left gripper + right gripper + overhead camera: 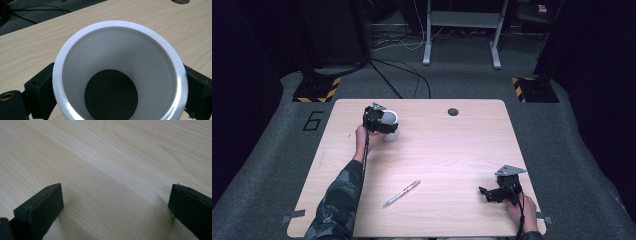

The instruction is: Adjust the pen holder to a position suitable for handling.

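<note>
Left tool [384, 121] is clamped on the white cup [389, 125], one jaw on each side of the wall as seen in the left gripper view, cup [120, 72] mouth facing the camera, dark base visible inside. From the high view the cup sits at about 11 o'clock on the counter [462, 150], apparently resting on or just above the surface; can't tell which. Right tool [498, 194] is released, jaws spread wide over bare wood at about 4 o'clock, grasping nothing. Pen [402, 193] lies flat near 6 o'clock, long axis running roughly 8-to-2, between the two tools; it lies at 9 o'clock from the right tool, which is the nearer and free one, so my guess is that hand takes it. Counter is light wood-grain laminate with a dark grommet hole [453, 111] at 12 o'clock. Room: grey carpet, cables, hazard-striped stand bases [317, 90], a desk frame [462, 30] behind.
</note>
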Action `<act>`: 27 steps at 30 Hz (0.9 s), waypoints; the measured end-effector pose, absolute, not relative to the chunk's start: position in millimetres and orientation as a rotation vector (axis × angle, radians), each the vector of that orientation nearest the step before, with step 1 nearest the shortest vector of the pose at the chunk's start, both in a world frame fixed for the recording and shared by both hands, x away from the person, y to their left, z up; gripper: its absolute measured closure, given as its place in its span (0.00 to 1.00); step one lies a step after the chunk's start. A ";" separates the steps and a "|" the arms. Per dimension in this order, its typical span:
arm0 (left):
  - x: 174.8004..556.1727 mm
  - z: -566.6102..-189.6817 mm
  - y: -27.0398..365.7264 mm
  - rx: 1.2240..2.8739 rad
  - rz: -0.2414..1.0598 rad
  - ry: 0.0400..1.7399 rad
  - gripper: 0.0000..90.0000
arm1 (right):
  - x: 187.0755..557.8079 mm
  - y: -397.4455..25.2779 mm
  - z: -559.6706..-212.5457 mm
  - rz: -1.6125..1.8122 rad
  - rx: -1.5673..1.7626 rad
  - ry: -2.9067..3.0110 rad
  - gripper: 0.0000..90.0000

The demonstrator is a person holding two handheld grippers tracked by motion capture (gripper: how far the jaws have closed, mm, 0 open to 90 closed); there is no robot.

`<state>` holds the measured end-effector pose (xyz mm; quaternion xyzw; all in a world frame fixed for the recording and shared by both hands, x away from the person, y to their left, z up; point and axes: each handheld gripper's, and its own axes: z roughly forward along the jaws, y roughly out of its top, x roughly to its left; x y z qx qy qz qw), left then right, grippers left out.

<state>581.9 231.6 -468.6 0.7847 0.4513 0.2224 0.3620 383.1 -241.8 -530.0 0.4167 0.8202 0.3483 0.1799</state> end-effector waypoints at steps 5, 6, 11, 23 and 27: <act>578.2 -468.1 231.1 2.033 0.565 1.151 0.08 | 383.3 -242.1 -530.0 0.983 1.172 2.320 0.00; 578.2 -468.1 231.1 2.033 0.565 1.151 0.08 | 383.3 -242.1 -530.0 0.983 1.172 2.320 0.00; 576.0 -467.0 231.7 2.037 0.545 1.138 0.08 | 383.3 -242.1 -530.0 0.983 1.172 2.319 0.00; 562.8 -469.1 217.7 2.027 0.543 1.103 0.08 | 383.4 -242.1 -530.0 0.983 1.172 2.319 0.00; 559.1 -468.5 213.2 2.023 0.538 1.093 0.08 | 383.4 -242.1 -530.0 0.983 1.172 2.320 0.00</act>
